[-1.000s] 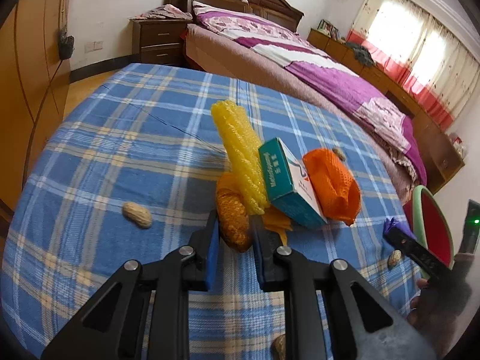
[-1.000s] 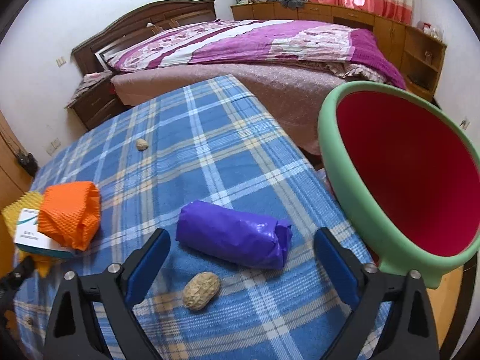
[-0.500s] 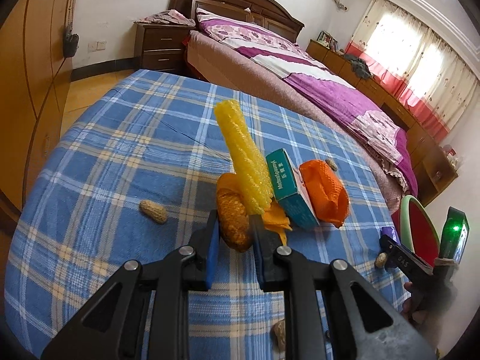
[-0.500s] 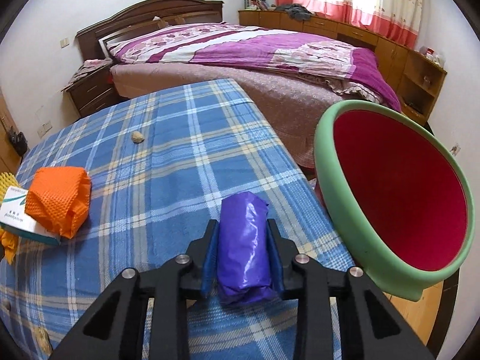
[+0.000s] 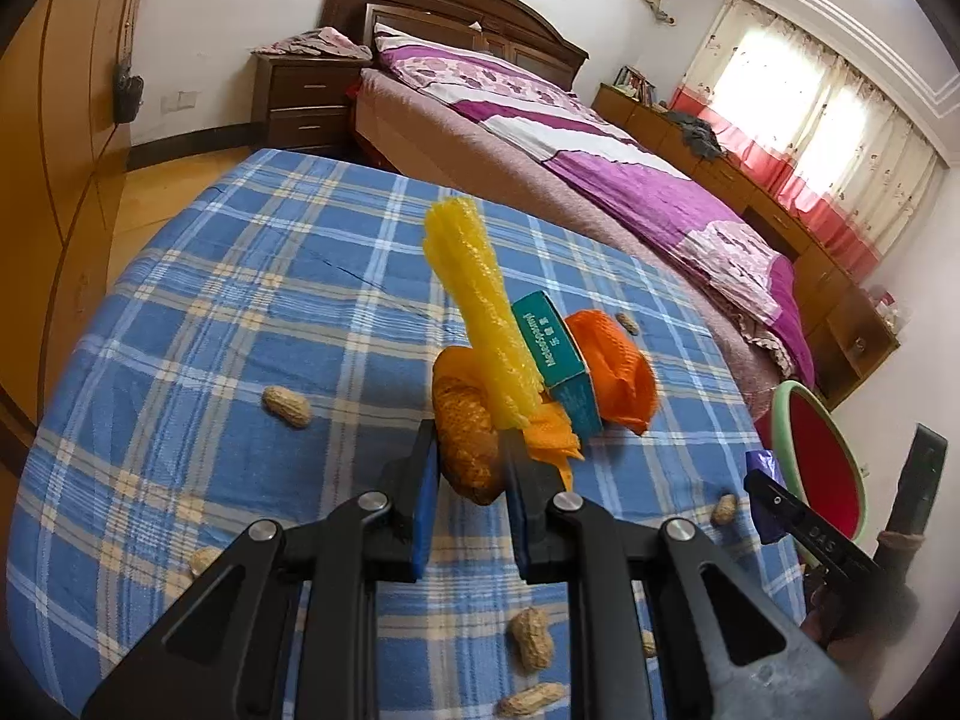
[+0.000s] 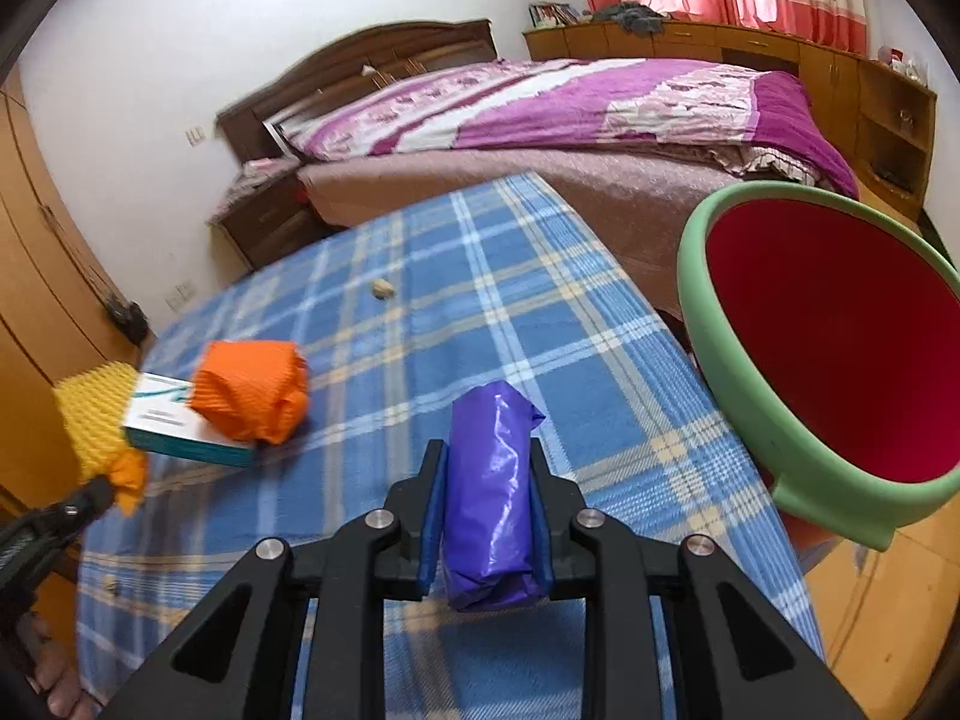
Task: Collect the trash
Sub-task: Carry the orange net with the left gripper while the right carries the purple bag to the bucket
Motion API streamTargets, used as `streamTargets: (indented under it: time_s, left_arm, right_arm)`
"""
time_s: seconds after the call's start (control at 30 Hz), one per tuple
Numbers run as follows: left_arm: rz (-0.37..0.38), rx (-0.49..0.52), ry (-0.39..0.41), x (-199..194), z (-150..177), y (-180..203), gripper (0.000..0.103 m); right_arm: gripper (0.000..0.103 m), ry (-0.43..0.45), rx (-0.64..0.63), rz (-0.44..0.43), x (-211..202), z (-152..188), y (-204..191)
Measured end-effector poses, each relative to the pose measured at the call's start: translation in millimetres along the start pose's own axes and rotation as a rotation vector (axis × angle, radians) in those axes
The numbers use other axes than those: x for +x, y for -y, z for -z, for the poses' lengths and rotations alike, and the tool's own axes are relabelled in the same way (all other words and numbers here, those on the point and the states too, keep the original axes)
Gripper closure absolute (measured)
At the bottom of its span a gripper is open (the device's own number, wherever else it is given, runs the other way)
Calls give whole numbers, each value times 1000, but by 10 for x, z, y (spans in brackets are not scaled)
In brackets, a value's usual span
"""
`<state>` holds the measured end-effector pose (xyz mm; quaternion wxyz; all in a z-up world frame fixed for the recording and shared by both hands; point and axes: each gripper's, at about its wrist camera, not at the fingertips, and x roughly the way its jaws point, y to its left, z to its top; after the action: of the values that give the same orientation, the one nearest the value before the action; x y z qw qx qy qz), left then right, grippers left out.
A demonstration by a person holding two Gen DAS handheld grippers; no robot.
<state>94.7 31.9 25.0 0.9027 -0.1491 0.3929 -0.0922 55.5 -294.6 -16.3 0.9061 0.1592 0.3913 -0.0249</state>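
Note:
My left gripper (image 5: 468,468) is shut on an orange peel (image 5: 465,438) with a yellow foam net (image 5: 474,312) sticking up from it, held above the blue plaid table (image 5: 240,312). My right gripper (image 6: 487,498) is shut on a purple plastic roll (image 6: 489,498), lifted above the table's right edge. The green bin with a red inside (image 6: 840,348) stands just right of it, off the table; it also shows in the left wrist view (image 5: 816,456). A teal box (image 5: 555,360) and an orange net (image 5: 618,372) lie on the table.
Several peanuts lie on the cloth, one (image 5: 287,407) at left and one (image 5: 531,636) near the front. A small nut (image 6: 381,288) lies farther back. A bed (image 6: 570,120) stands behind the table and a wardrobe (image 5: 72,120) at left.
My right gripper closed on the purple roll and lifted it, now closer to the bin. My left gripper rose with the peel and yellow net.

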Motion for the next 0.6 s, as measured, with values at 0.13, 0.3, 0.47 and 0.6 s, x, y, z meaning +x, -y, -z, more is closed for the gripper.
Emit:
streamTargets:
  time_s: [0.13, 0.3, 0.47, 0.6]
  left_arm:
    - [24, 2, 1, -56, 15, 68, 83]
    - [64, 12, 9, -175, 16, 179, 83]
    - [90, 36, 31, -306, 4, 310, 83]
    - [116, 54, 45, -417, 17, 403, 83]
  right_arm:
    - [77, 35, 5, -37, -192, 15, -15]
    - [77, 57, 16, -66, -367, 48, 2]
    - [77, 74, 17, -78, -518, 74, 5]
    - [77, 92, 13, -87, -639, 90, 9]
